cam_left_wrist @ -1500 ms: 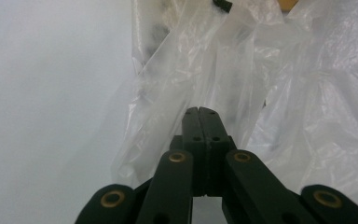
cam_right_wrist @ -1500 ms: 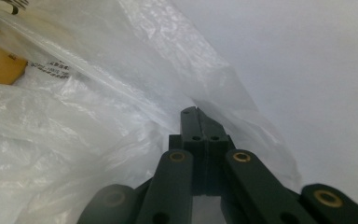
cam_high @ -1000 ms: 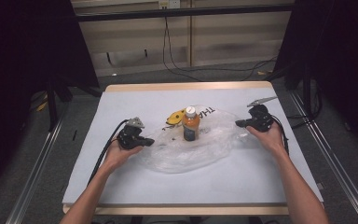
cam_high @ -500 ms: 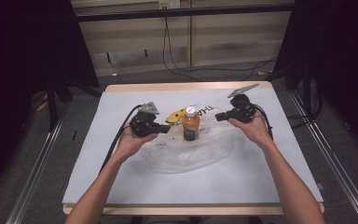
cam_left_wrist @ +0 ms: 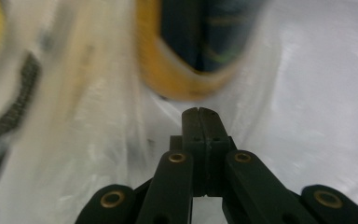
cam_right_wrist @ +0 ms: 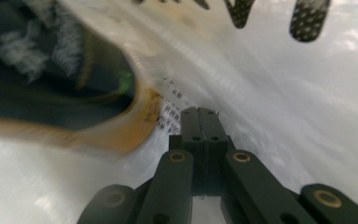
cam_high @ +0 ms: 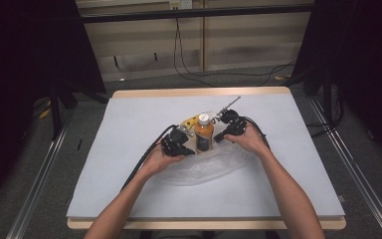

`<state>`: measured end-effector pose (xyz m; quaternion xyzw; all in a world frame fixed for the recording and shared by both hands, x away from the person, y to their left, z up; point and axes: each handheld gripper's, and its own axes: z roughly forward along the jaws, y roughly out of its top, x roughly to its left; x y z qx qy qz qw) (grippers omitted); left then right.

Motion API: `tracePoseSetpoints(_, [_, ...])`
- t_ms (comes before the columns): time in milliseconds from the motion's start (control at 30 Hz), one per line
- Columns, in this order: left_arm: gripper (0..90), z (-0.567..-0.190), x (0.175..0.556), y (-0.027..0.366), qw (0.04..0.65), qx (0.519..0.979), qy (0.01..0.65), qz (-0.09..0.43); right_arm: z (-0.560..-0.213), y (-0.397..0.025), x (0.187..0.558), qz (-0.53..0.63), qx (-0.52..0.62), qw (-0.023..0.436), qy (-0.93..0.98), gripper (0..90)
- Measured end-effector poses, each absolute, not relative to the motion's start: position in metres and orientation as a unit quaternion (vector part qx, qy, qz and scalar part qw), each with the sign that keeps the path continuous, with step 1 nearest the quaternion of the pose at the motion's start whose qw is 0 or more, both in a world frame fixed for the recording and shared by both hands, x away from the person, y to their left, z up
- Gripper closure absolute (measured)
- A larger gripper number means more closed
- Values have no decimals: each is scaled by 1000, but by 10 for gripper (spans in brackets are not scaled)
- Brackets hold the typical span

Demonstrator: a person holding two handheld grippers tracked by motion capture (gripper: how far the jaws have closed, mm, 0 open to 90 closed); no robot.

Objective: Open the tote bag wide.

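Note:
A bottle of orange liquid with a white cap and a dark label stands on a crumpled clear plastic bag mid-table. My left gripper is just left of the bottle's base, and my right gripper is just right of it. In the left gripper view the jaws are pressed together with bag film rising around them, below the blurred bottle. The right gripper is likewise shut amid the film, beside the bottle.
A yellow object lies behind the bottle on the bag, whose film carries black printed lettering. The white table has wooden edges. Cables trail from both grippers, and dark curtains flank the table.
Both grippers have moved inward from the bag's outer ends to either side of the bottle. The bottle has stayed upright in place.

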<state>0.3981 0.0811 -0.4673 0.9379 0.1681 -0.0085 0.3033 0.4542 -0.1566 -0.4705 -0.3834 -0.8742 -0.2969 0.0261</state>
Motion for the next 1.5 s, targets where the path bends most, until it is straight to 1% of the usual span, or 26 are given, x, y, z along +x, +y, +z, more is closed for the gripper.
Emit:
tracePoseSetpoints(67, [900, -467, 386, 79, 302, 940, 155, -16, -469, -152, 461, -288, -391, 22, -874, 900])
tracePoseSetpoints(100, [900, -466, 377, 77, 300, 943, 143, -10, -467, -146, 467, -274, -391, 12, -879, 900])
tracePoseSetpoints(167, [900, -466, 363, 76, 299, 946, 129, -10, -467, -140, 473, -267, -395, 12, -879, 900])
tracePoseSetpoints(200, [900, -466, 353, 75, 298, 947, 121, -12, -467, -140, 473, -267, -395, 12, -879, 900])
tracePoseSetpoints(300, [900, -463, 330, 73, 288, 953, 91, -8, -468, -136, 490, -269, -419, 8, -867, 900])
tracePoseSetpoints(333, [900, -462, 324, 73, 283, 955, 82, -15, -468, -136, 490, -269, -419, 8, -867, 900])
tracePoseSetpoints(433, [900, -462, 307, 73, 282, 957, 59, -15, -469, -136, 507, -269, -440, 2, -857, 900])
tracePoseSetpoints(467, [900, -461, 298, 74, 281, 958, 51, -27, -469, -136, 509, -268, -442, -5, -856, 900])
tracePoseSetpoints(533, [900, -461, 294, 73, 279, 959, 42, -19, -469, -136, 513, -266, -450, -11, -853, 900])
tracePoseSetpoints(567, [900, -460, 292, 73, 277, 960, 37, -22, -469, -136, 517, -265, -468, -29, -842, 900])
tracePoseSetpoints(633, [900, -459, 288, 74, 272, 961, 25, -34, -470, -139, 521, -270, -479, -39, -834, 900])
tracePoseSetpoints(700, [900, -460, 284, 74, 278, 960, 33, -22, -472, -140, 522, -278, -495, -44, -822, 900])
tracePoseSetpoints(767, [900, -460, 283, 75, 276, 960, 23, -32, -471, -140, 524, -270, -499, -64, -821, 900])
tracePoseSetpoints(867, [900, -461, 279, 76, 282, 958, 29, -30, -471, -141, 526, -268, -506, -68, -817, 900])
tracePoseSetpoints(900, [900, -459, 282, 77, 277, 959, 22, -52, -472, -142, 527, -267, -507, -81, -816, 900])
tracePoseSetpoints(933, [900, -459, 283, 77, 277, 959, 15, -51, -472, -142, 527, -268, -511, -81, -813, 900])
tracePoseSetpoints(1067, [900, -462, 283, 78, 291, 955, 29, -44, -473, -145, 528, -270, -508, -90, -813, 900])
tracePoseSetpoints(1100, [900, -462, 285, 79, 292, 954, 35, -57, -471, -142, 527, -261, -508, -91, -816, 900])
tracePoseSetpoints(1167, [900, -463, 287, 81, 299, 952, 41, -56, -469, -140, 527, -255, -489, -87, -830, 900])
tracePoseSetpoints(1200, [900, -461, 291, 82, 292, 953, 35, -74, -469, -139, 526, -261, -479, -73, -835, 900])
tracePoseSetpoints(1233, [900, -461, 291, 82, 292, 953, 35, -74, -469, -139, 526, -261, -479, -73, -835, 900])
tracePoseSetpoints(1267, [900, -461, 292, 84, 309, 948, 46, -61, -464, -139, 521, -273, -457, -62, -844, 900])
tracePoseSetpoints(1300, [900, -461, 292, 84, 309, 948, 46, -61, -460, -140, 519, -282, -450, -53, -846, 900])
tracePoseSetpoints(1333, [900, -457, 295, 86, 317, 944, 49, -71, -454, -142, 515, -296, -440, -50, -846, 900])
tracePoseSetpoints(1433, [900, -446, 300, 93, 344, 935, 67, -54, -441, -148, 506, -331, -425, -40, -842, 900])
tracePoseSetpoints(1500, [900, -444, 301, 94, 347, 934, 70, -52, -437, -149, 501, -338, -419, -42, -842, 900])
